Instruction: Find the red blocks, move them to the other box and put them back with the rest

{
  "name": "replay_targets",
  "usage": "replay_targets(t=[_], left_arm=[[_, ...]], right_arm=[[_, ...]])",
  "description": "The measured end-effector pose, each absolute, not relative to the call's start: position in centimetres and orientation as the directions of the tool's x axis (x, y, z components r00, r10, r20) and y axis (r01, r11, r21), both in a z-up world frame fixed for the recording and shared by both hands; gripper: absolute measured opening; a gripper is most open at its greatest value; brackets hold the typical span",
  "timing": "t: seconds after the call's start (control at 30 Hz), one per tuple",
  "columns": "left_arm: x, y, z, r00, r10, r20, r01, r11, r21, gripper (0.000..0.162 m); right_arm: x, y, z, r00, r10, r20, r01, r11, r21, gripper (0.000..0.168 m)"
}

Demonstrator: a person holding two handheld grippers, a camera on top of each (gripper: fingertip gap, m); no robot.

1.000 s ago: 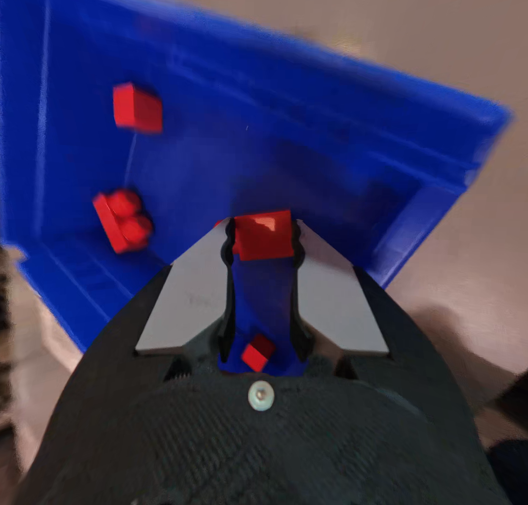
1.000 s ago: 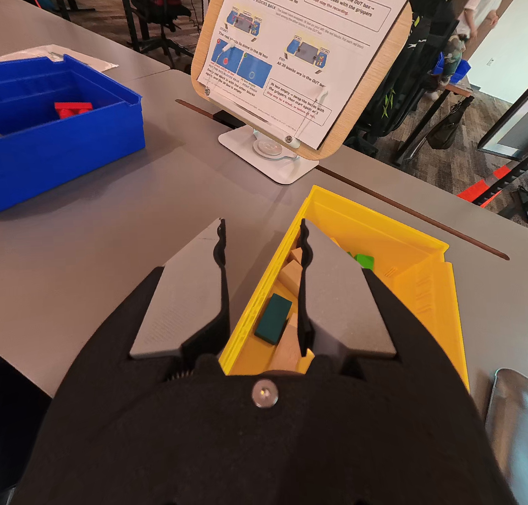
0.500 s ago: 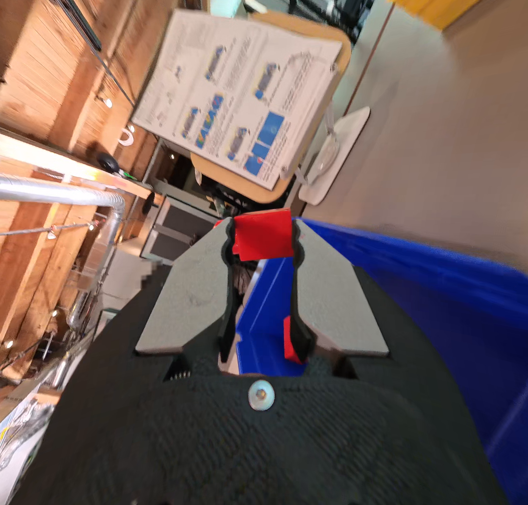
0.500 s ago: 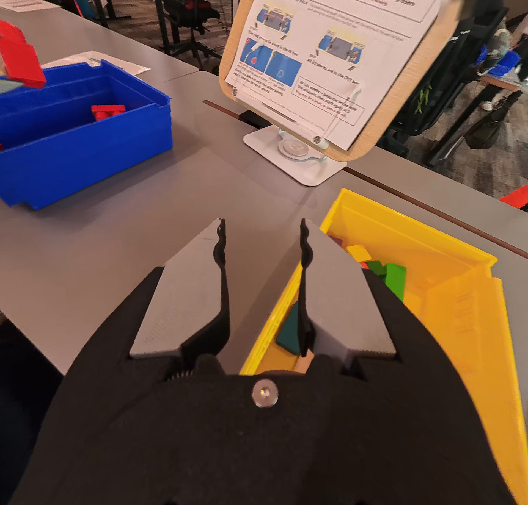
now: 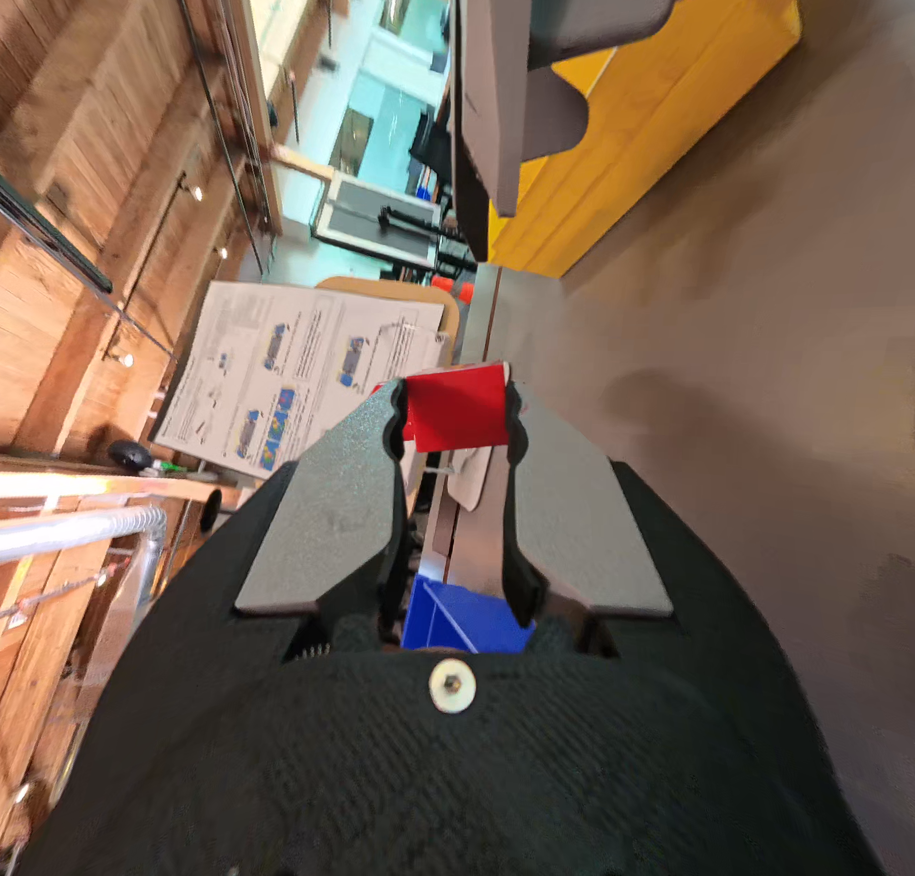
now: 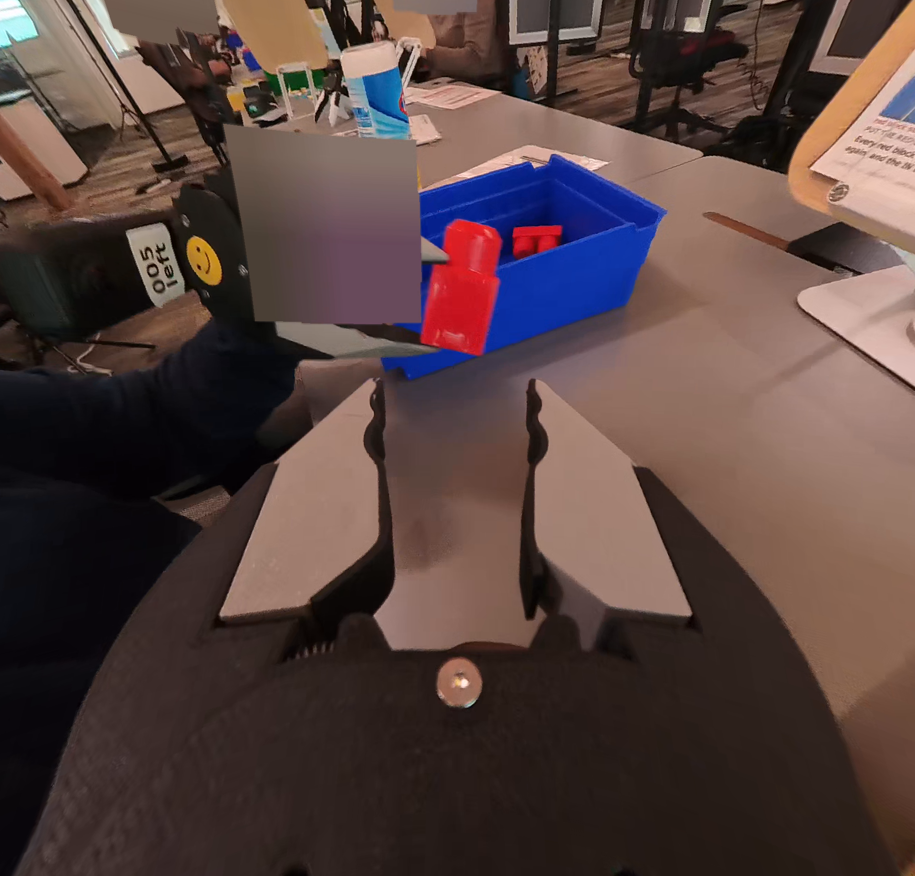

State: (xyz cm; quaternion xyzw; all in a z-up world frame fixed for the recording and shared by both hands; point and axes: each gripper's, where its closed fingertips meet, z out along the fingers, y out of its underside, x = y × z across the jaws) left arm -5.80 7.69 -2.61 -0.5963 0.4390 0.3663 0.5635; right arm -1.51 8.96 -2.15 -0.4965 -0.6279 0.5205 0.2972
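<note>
My left gripper (image 5: 455,406) is shut on a red block (image 5: 458,414), held in the air and rolled sideways. The right wrist view shows that same red block (image 6: 460,290) in front of the blue box (image 6: 569,278), clamped between the left gripper's fingertips (image 6: 435,258). Another red block (image 6: 534,240) lies inside the blue box. The yellow box (image 5: 643,124) is ahead in the left wrist view, with the right gripper's fingers (image 5: 500,109) in front of it. My right gripper (image 6: 453,406) is open and empty above the grey table (image 6: 693,406).
An instruction sheet on a wooden stand (image 5: 307,372) sits at the table's back; its white base (image 6: 861,307) is at right. A corner of the blue box (image 5: 460,619) shows between my left fingers. A blue-and-white canister (image 6: 376,89) and papers lie on the table beyond.
My left gripper lifted the red block out of the blue box and swung toward the yellow box. My right gripper turned left, away from the yellow box, to face the blue box.
</note>
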Motion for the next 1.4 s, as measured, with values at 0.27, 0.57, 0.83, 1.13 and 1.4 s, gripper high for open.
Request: replay_targets(t=[0.27,0.57,0.83,1.13,1.4], left_arm=[[-2.5,8.2,-3.8,0.287,-0.157,-0.945,-0.95,0.077,-0.301,0.038],[-1.0,8.7,-5.0,0.278,-0.197,-0.94,-0.949,0.093,-0.3,0.038],[-1.2,9.1,-5.1,0.319,-0.2,-0.926,-0.936,0.087,-0.341,0.038],[-5.2,7.4,-0.2,0.492,-0.053,-0.869,-0.866,0.07,-0.494,0.007],[-12.2,6.2,2.0,0.637,0.095,-0.765,-0.759,-0.098,-0.644,0.005]], right_arm=[[-3.2,7.8,-3.4,-0.319,0.923,-0.215,0.333,-0.103,-0.937,0.058],[-4.3,8.1,-5.7,-0.266,0.946,-0.187,0.383,-0.074,-0.921,0.037],[-4.4,8.5,-5.8,-0.26,0.941,-0.218,0.386,-0.105,-0.917,0.036],[-2.6,17.4,-3.8,0.127,0.977,0.169,0.35,0.115,-0.93,0.035],[7.9,30.1,0.7,0.494,0.814,0.305,0.403,0.097,-0.91,0.035]])
